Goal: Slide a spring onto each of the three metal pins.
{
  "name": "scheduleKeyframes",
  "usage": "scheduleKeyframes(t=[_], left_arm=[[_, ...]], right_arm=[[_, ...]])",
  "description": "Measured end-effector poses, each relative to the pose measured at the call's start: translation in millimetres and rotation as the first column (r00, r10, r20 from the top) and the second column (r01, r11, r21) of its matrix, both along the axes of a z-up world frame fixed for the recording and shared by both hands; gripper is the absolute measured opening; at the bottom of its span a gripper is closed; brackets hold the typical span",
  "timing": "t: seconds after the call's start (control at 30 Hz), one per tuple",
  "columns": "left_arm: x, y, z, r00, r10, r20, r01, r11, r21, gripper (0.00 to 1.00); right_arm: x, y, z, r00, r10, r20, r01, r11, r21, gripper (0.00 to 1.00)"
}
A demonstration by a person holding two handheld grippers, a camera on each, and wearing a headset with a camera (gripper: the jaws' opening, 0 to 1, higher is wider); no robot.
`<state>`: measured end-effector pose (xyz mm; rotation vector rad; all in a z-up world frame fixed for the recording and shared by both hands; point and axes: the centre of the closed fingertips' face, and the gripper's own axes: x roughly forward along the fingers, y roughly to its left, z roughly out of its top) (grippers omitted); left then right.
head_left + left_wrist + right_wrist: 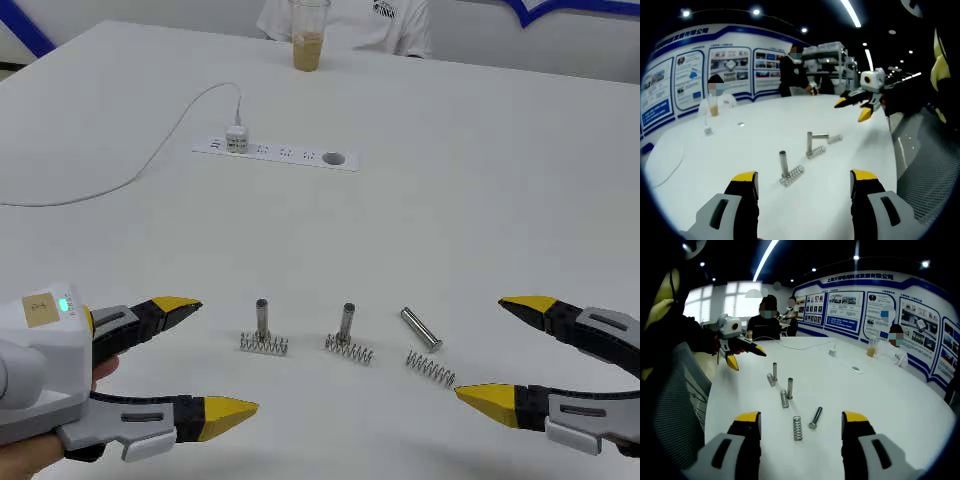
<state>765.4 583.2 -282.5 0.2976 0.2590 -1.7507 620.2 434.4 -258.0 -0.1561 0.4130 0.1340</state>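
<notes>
We hold the left gripper (225,355) at eight o'clock and right gripper (482,348) at four, both gaping empty, flanking the work at six: left pin (262,318) and middle pin (347,320) upright, right pin (421,329) toppled, a spring (264,344) beside each, presumably staged for pickup.

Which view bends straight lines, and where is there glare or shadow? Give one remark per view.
Head view: soft even light, lines straight, leftmost pin sharp, hardly any shadow on the table. Left gripper view: fisheye curves the table edge; ceiling light strip glares. Right gripper view: same bending; the window is blown out.
</notes>
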Motion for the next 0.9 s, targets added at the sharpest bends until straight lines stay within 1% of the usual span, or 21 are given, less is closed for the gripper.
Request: scheduleKeyframes(t=[0.33,0.5,0.63,0.9], left_arm=[[-1.3,-0.1,0.5,1.000,0.000,-0.005,0.000,1.000,-0.004,0.76],[-0.3,0.5,0.2,1.000,0.004,-0.010,-0.004,1.000,-0.005,0.75],[0.0,0.4,0.5,1.000,0.004,-0.011,-0.004,1.000,-0.005,0.75],[-1.5,-0.6,1.7,1.000,0.002,-0.019,-0.003,1.000,-0.010,0.75]], right_arm=[[0.7,-1.0,0.5,1.000,-0.011,-0.002,0.011,1.000,0.006,0.66],[-0.2,-1.5,-1.3,1.000,-0.014,-0.010,0.014,1.000,0.007,0.65],[0.1,-2.9,-0.5,1.000,-0.021,-0.008,0.021,1.000,0.010,0.65],[-0.6,-4.4,-3.7,0.999,-0.029,-0.023,0.029,1.000,0.011,0.64]])
